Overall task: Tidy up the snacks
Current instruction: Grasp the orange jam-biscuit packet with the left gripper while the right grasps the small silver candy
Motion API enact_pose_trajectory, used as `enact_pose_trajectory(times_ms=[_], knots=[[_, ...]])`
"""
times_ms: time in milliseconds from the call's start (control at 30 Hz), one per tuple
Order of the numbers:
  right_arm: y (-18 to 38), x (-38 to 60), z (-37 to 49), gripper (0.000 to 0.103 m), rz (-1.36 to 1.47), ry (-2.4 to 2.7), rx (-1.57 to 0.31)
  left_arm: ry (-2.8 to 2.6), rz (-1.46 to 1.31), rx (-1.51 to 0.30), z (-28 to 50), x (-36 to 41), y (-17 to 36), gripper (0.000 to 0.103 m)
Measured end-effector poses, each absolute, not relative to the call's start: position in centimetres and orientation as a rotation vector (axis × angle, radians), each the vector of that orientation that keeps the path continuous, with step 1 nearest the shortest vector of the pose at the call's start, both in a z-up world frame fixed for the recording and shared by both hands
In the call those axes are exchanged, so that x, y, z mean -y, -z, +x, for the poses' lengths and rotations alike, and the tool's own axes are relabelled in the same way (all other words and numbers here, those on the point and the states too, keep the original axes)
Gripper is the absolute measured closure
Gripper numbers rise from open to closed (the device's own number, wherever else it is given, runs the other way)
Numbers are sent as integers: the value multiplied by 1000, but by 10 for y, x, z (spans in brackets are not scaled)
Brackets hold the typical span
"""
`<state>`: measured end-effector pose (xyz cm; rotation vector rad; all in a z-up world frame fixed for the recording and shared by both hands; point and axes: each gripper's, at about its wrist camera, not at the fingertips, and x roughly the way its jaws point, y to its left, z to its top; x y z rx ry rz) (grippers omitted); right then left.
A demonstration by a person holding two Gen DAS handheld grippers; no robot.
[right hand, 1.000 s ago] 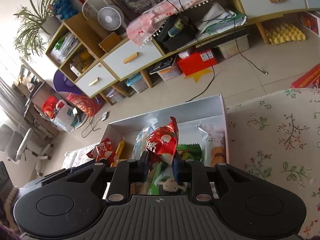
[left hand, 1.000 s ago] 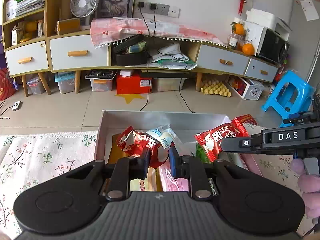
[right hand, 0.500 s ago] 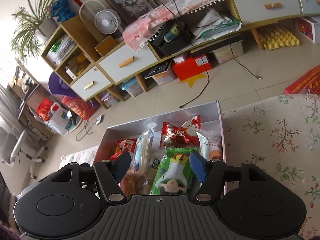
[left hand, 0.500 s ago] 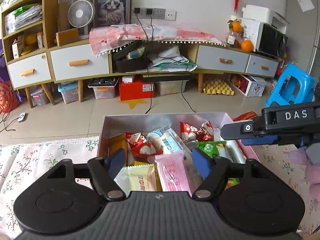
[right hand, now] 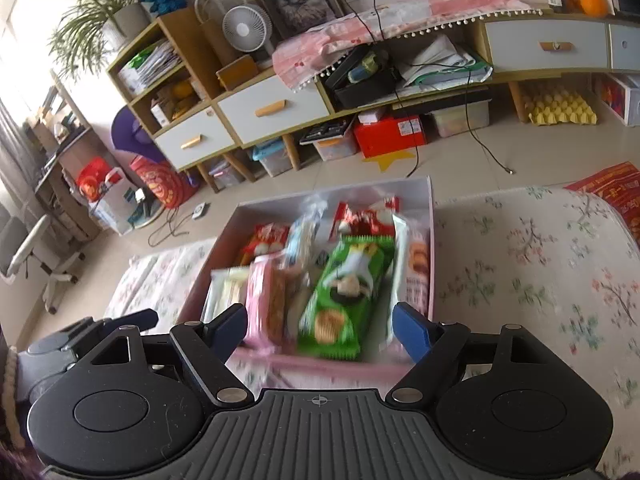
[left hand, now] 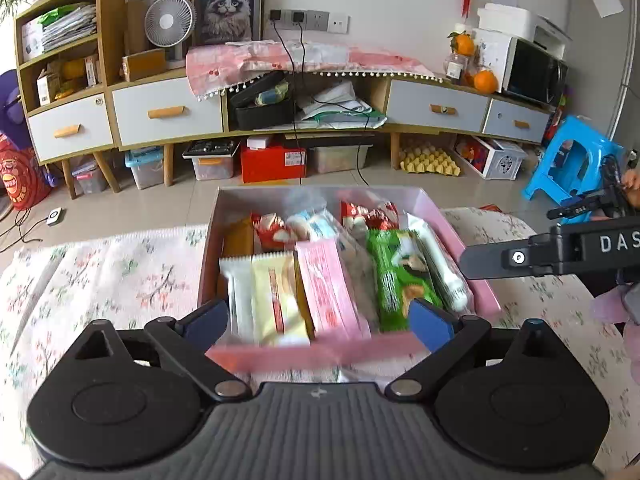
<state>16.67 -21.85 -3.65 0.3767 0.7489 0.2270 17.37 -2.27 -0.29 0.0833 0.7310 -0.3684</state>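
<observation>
Changes since one second ago: the left tool, then pinched on a red-and-white crinkled snack packet, now has its blue-padded jaws spread wide and opening further, nothing held; that packet lies at the far left of the pink rectangular cardboard box. The right tool, then closed on a second red snack packet, likewise stands wide and opening, empty; its packet rests at the far end of the box, beyond the green biscuit packet. Both views now take in more of the box than before.

Contents, left wrist view: white packet, pale yellow packet and pink striped packet side by side at the near end; pale blue-and-white packet between the two red ones. The box sits on a floral-print cloth covering the table.

Left view only: the right tool's black arm lettered "DAS" at the right edge, and a blue plastic stool on the floor.

Right view only: part of the left tool's body at lower left, a biscuit-printed white packet along the box's right wall, a potted green plant on the shelf unit, and a white swivel chair.
</observation>
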Motion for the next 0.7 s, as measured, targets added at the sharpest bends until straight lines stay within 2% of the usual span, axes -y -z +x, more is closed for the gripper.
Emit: enact_pose_trajectory(times_ms=[467,700], knots=[[71,211,102,19,172,-240,-816,391,133,-759,139,24,39,1],[90,219,101,19,131,-230,-865,438,179,-787,148,32,60,9]])
